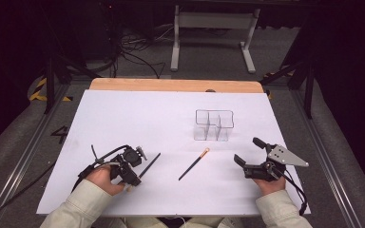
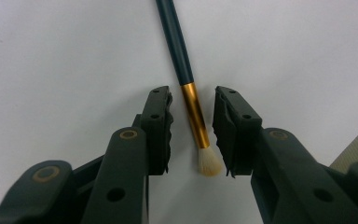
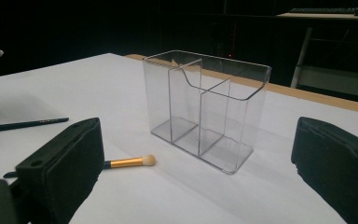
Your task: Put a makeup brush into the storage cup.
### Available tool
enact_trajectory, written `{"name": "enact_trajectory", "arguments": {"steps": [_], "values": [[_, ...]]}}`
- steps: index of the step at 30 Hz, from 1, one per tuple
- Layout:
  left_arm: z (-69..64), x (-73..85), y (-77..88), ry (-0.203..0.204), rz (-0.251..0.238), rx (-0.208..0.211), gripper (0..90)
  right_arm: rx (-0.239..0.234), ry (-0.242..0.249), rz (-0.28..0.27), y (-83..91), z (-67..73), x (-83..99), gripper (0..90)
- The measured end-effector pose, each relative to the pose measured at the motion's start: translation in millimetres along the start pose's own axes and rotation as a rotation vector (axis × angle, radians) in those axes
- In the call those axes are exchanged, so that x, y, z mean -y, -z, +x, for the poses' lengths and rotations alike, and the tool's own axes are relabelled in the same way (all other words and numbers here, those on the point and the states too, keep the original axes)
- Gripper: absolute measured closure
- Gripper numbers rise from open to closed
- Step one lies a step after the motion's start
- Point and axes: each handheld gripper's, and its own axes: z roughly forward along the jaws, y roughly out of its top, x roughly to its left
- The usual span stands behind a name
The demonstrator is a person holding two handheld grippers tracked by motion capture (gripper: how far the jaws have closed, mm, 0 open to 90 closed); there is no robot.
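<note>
The left gripper (image 2: 192, 133) straddles a slim make-up brush with a dark teal handle, gold ferrule and pale bristle tuft (image 2: 196, 116). The brush lies on the white table sheet (image 2: 51, 56), squarely between the jaws, its long axis running along them and away, tuft end nearest the hand. The jaws are spread, their pads just clear of the ferrule on either side, so a straight squeeze should catch it. The right gripper (image 1: 248, 151) rests with its jaws wide apart around nothing.
</note>
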Motion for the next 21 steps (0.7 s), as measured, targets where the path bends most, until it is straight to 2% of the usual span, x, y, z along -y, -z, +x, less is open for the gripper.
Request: {"name": "enact_trajectory", "arguments": {"steps": [7, 11, 14, 16, 21], "values": [[0.4, -0.7, 0.1, -0.001, 0.007, -0.007, 68.5, 0.002, 0.005, 0.004, -0.5, 0.1, 0.4, 3.1], [-0.1, -2.5, -0.7, 0.023, 0.008, -0.007, 68.8, 0.005, 0.007, 0.007, -0.5, 0.4, 0.5, 3.2], [-0.9, -3.6, -0.6, 0.025, 0.019, -0.018, 71.0, 0.003, 0.015, 0.006, -0.4, 0.3, 0.3, 3.2], [-1.2, -4.3, -1.1, 0.045, 0.019, -0.032, 73.3, 0.004, 0.012, 0.01, -0.4, 0.5, 0.5, 3.2], [-2.1, -5.1, -1.2, 0.061, 0.024, -0.044, 75.0, 0.005, 0.018, 0.006, -0.2, 0.5, 0.3, 3.3]]}}
